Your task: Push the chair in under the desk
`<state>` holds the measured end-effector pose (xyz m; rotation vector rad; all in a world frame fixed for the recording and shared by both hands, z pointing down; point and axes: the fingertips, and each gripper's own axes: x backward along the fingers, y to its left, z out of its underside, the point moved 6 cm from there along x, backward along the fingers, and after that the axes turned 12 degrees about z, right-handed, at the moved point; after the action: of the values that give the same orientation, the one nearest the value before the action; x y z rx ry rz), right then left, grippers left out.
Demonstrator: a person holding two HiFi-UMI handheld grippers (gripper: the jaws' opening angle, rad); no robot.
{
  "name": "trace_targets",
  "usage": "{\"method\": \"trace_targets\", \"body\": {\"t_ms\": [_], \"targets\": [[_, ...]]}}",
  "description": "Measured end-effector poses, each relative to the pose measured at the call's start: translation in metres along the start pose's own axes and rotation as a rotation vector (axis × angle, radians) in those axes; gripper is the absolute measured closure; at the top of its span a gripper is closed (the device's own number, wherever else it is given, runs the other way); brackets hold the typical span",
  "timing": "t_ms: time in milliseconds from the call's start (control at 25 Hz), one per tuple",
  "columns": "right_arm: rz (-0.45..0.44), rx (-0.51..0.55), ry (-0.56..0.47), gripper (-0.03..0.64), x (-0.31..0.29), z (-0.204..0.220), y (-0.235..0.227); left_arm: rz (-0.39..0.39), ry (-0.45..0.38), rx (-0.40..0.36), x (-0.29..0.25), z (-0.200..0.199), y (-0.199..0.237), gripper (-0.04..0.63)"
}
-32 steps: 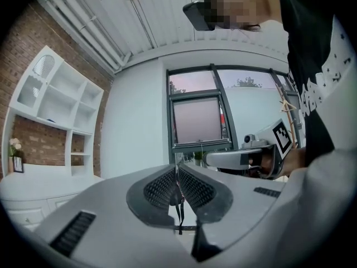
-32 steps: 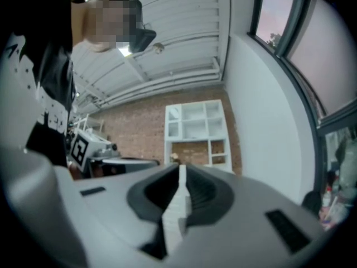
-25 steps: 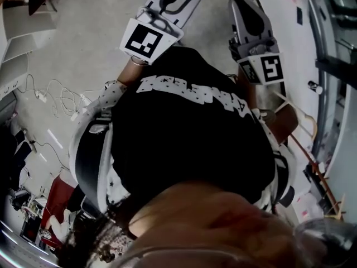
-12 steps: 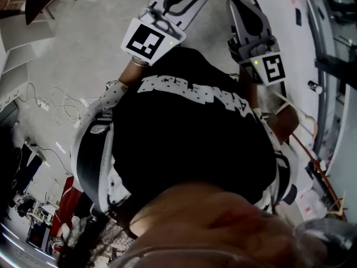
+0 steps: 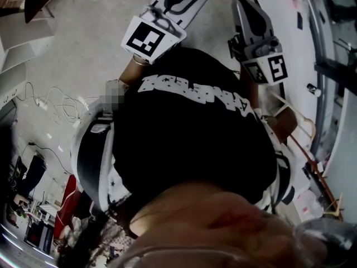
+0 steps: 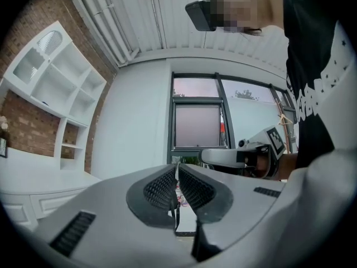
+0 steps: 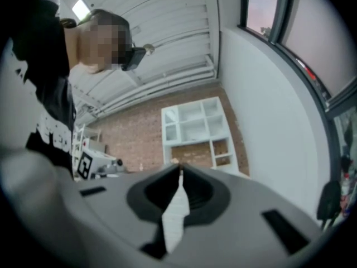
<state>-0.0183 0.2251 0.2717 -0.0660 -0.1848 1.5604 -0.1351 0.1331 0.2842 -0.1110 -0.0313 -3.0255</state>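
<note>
- 2 grippers out ahead of the person's black shirt point(image 5: 195, 133): left gripper point(image 6: 175, 167), right gripper point(image 7: 179, 167), side by side, apart.
- 1 marker cube each: left cube point(image 5: 146, 38), right cube point(image 5: 271, 68).
- Both jaw pairs closed tip to tip, nothing between them.
- Chair: cannot tell where it is in any view.
- 1 tangle of white cables point(image 5: 56, 102) on the concrete floor point(image 5: 83, 49), left.
- 1 white shelf unit point(image 7: 195, 130) on a brick wall point(image 7: 134, 133), far.
</note>
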Motion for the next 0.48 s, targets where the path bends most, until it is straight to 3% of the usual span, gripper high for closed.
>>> {"method": "trace_targets", "body": {"t_ms": [480], "targets": [[-0.013,-0.021,0.045,0.583,-0.018,0.001,-0.018,-0.099,0.022,0.023,0.003,0.009,0.021,0.557]]}}
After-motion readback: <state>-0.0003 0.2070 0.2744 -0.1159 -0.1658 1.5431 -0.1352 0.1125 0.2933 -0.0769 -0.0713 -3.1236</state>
